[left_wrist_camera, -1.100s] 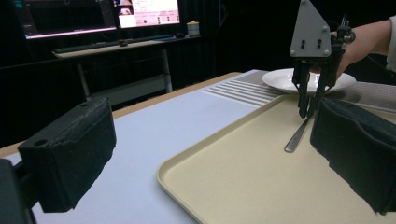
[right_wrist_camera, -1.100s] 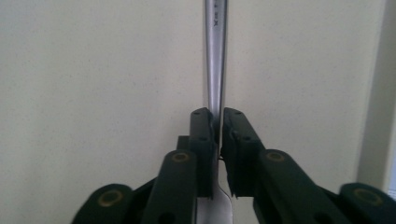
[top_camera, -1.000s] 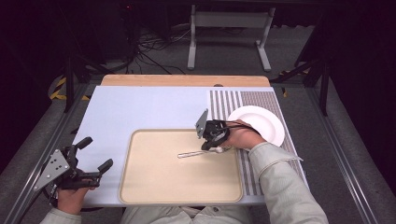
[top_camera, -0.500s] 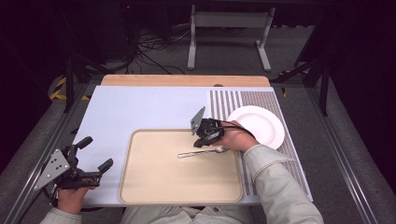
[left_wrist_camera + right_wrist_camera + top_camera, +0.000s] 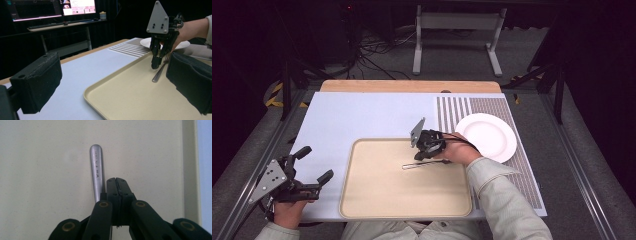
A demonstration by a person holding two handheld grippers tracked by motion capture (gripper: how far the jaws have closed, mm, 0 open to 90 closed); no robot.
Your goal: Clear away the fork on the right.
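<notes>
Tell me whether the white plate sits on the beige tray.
No: the white plate rests on the striped mat, just beyond the beige tray's right edge.

Head of the utensil [image 5: 97, 173] hidden beneath the right hand-held gripper [image 5: 117, 185]; fork or spoon impossible to tell. Engraving on the handle too small to read. Plate [image 5: 183, 44] partly covered behind that hand-held gripper.

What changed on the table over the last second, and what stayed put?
The right gripper slid a little from the white plate side toward the tray's middle and sank, jaws shut, beside the metal utensil. Utensil, tray, plate and the open left gripper stayed as they were.
</notes>
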